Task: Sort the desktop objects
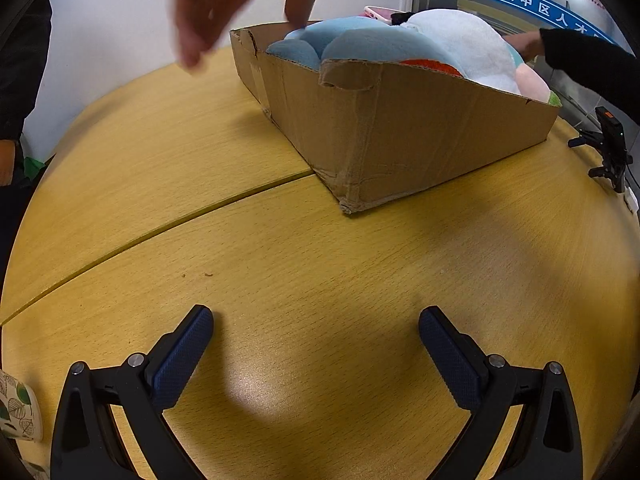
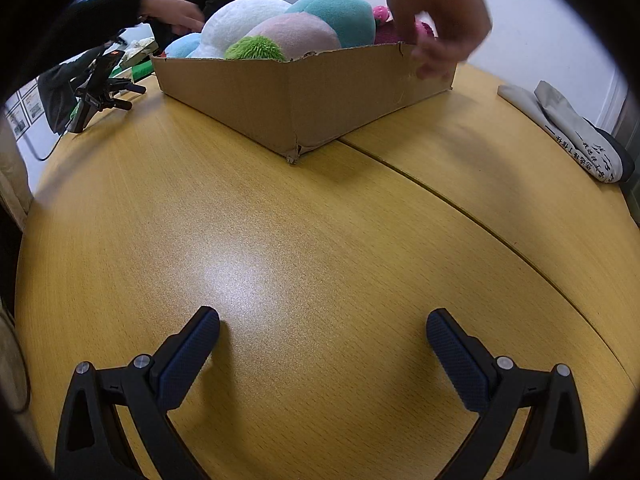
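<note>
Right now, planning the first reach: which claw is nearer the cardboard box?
Left, likely. The left claw sits closer to the cardboard box corner; the right claw faces it from farther back.

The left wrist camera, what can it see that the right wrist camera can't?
Only the left wrist view shows a leaf-patterned cup and a blue wall sign.

Only the right wrist view shows a folded grey cloth and a spiky green toy.

Both show the cardboard box of plush toys, the wooden table, a black tripod, and open grippers.

A small black tripod (image 2: 96,92) and folded grey cloth (image 2: 568,132) lie on the wooden table (image 2: 320,240)
</note>
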A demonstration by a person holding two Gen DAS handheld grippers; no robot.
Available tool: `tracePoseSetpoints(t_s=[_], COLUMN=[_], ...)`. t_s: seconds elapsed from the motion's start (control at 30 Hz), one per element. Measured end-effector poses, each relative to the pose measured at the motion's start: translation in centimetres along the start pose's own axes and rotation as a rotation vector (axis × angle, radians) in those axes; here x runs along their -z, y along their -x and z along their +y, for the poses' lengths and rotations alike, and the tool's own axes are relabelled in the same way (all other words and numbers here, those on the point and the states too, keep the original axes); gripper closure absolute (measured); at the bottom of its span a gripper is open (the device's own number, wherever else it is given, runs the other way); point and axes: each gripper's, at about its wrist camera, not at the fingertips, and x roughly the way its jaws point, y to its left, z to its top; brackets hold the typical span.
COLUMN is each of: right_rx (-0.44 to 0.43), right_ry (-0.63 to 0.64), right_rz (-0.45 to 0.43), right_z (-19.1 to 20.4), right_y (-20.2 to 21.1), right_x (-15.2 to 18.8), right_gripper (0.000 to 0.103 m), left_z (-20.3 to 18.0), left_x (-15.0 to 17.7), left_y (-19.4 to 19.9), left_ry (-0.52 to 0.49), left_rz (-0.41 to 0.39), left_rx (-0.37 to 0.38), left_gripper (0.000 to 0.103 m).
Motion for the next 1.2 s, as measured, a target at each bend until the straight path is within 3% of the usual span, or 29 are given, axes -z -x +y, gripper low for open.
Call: tracePoseSetpoints(t_s=[0.43, 0.6, 1.2], right_rx=[-0.001, -0.001, 0.0], right_ry=[-0.002, -0.002, -0.003], right_rz=[0.0, 0.001, 0.001], right_z=[0.0, 0.1, 0.0], right_y=[0.0, 0.0, 0.0], right_x=[-0.1, -0.1, -0.2], right_gripper=[0.0, 0.0, 0.0], left_z=[-2.2, -2.4, -7.2], left_x=[2.3, 1.4, 5.2], left_y=[2.0, 1.3, 4.1], left_ry=[0.001, 0.001, 0.0], left_rz=[-0.001, 0.0, -0.002], left_rx=[-0.003, -0.002, -0.002], left_gripper=[0.0, 0.0, 0.0])
